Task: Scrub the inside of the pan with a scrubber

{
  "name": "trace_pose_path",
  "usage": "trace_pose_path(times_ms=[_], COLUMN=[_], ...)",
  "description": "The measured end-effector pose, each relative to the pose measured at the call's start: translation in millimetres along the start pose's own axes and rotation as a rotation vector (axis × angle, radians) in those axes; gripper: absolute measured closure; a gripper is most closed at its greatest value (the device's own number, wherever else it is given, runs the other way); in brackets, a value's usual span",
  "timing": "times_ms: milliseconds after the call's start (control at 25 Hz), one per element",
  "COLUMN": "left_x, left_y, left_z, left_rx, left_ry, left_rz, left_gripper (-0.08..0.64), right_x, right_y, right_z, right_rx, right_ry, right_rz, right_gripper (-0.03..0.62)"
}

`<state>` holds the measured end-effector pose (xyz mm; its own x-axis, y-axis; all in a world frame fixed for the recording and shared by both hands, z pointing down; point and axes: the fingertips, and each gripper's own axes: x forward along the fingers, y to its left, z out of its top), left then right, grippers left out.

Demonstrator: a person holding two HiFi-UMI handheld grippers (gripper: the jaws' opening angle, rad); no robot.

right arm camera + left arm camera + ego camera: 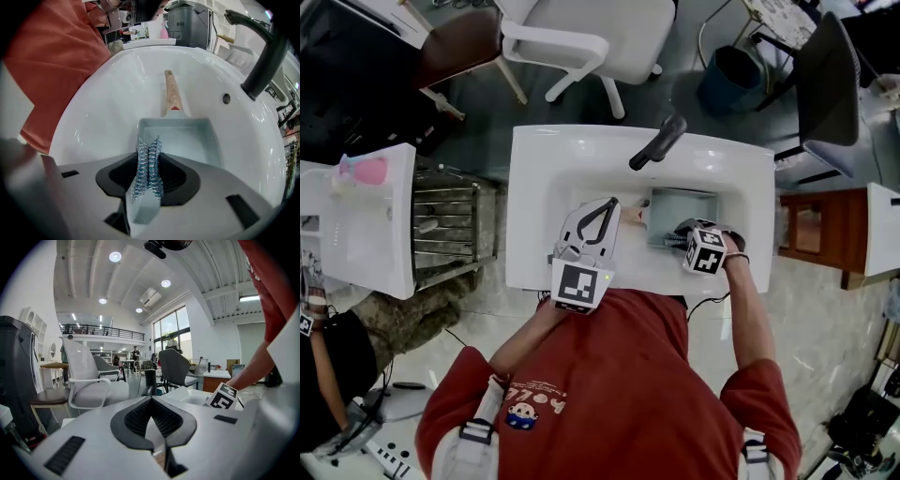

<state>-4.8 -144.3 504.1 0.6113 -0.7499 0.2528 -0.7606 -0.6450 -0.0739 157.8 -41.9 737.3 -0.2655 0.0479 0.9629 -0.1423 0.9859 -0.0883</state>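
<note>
A black faucet [658,142] stands at the far edge of a white sink [534,187]. Beyond are a white chair [591,37] and blue bin [727,80]. A metal rack [445,225] stands just left.

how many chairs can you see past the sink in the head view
3: a brown-seated chair at upper left, a white chair straight beyond the sink, and a dark grey chair at upper right. More may lie outside the frame.

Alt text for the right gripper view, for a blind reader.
The right gripper is shut on a blue-silver mesh scrubber, over the near rim of a grey square pan. The pan lies in a white sink, wooden handle pointing away, black faucet at right.
</note>
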Motion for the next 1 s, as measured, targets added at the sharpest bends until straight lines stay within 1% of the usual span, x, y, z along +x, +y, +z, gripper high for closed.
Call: trace_pose_path(times_ms=[80, 200, 280, 400, 680, 800, 920, 1000], left_x=[1, 1, 1, 1, 1, 2, 3, 3], left_y=[-1, -3, -2, -1, -3, -3, -3, -3], left_z=[3, 3, 1, 1, 3, 5, 5, 5], left_rx=[-0.012, -0.067, -0.053, -0.014, -0.059, -0.038, -0.049, -0.041], left_ry=[-0.003, 0.005, 0.001, -0.004, -0.001, -0.013, -0.012, -0.013], left_rz=[-0.004, -0.003, -0.002, -0.002, -0.009, -0.008, -0.012, -0.01], left_gripper=[0.546, 0.546, 0.546, 0.546, 0.546, 0.546, 0.546, 0.546], right_x=[-1, -1, 0, 1, 0, 0, 1, 2], right_y=[-1, 0, -1, -10, -29, -41, -52, -58], right_z=[0, -1, -1, -1, -1, -1, -1, -1], right_rx=[-0.001, -0.006, -0.015, -0.022, -0.042, -0.057, -0.079, -0.091], right_ry=[-0.005, -0.012, -0.012, -0.007, -0.005, -0.008, -0.006, 0.001], right_rz=[-0.006, -0.015, -0.034, -0.088, -0.187, -0.254, -0.318, -0.35], right_gripper=[0.443, 0.442, 0.442, 0.442, 0.442, 0.442, 0.442, 0.442])
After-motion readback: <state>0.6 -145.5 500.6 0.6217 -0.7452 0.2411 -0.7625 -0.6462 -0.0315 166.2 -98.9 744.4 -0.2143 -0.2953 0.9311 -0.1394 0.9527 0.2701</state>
